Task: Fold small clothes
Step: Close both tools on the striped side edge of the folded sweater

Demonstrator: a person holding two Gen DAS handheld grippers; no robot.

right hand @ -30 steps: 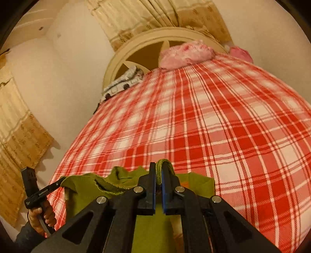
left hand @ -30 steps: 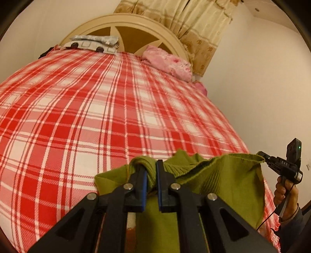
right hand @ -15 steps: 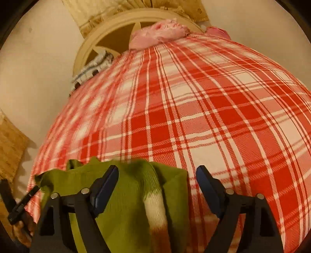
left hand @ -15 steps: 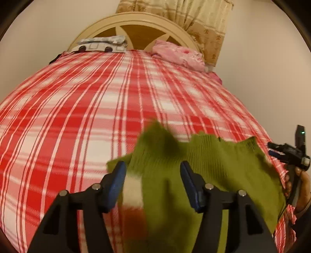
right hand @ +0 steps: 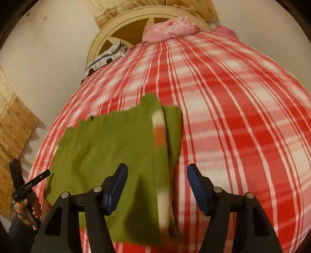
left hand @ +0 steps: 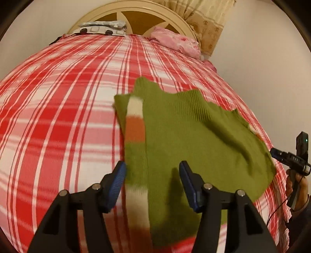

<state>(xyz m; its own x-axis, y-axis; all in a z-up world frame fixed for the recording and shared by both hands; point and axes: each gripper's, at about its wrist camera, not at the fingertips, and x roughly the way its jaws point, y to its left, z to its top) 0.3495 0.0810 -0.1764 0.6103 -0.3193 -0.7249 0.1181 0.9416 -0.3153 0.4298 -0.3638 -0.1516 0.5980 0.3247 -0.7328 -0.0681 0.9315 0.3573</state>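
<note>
A small green knit sweater (left hand: 190, 136) with white and orange striped sleeves lies flat on the red plaid bed (left hand: 58, 116). One striped sleeve (left hand: 135, 124) is folded along its left edge. My left gripper (left hand: 152, 175) is open and empty, just above the sweater's near left part. In the right wrist view the sweater (right hand: 108, 148) lies left of centre with a striped sleeve (right hand: 161, 140) along its right edge. My right gripper (right hand: 157, 179) is open and empty over that edge. The right gripper also shows in the left wrist view (left hand: 287, 157).
A pink bundle (left hand: 175, 41) and a grey patterned cloth (left hand: 103, 27) lie at the rounded headboard (left hand: 136, 11). A curtain (left hand: 206, 23) hangs behind. The wall stands close by the bed's right side. The other hand-held gripper (right hand: 29, 184) shows at the left of the right wrist view.
Both grippers let go of the green sweater and opened wide. The sweater dropped flat onto the bed, and both grippers rose above it.
</note>
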